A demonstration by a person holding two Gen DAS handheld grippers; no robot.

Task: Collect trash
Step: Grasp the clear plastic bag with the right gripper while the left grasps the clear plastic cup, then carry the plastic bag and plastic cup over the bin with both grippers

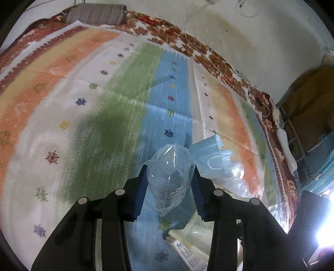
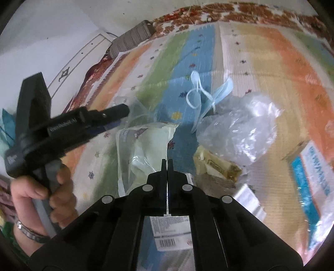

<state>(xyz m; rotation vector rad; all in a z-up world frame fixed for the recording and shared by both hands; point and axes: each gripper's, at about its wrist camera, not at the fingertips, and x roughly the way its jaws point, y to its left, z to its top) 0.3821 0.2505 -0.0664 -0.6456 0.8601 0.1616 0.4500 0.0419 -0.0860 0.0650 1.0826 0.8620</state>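
Left tool clenched on a crumpled clear plastic cup, raised above the striped bedspread. Right tool pressed shut with nothing between its tips, poised over a pale plastic pouch. Nearby on the bedspread: blue face mask, crinkled clear bag, yellow wrapper, barcoded white packet. Grey pillow far off by the wall.
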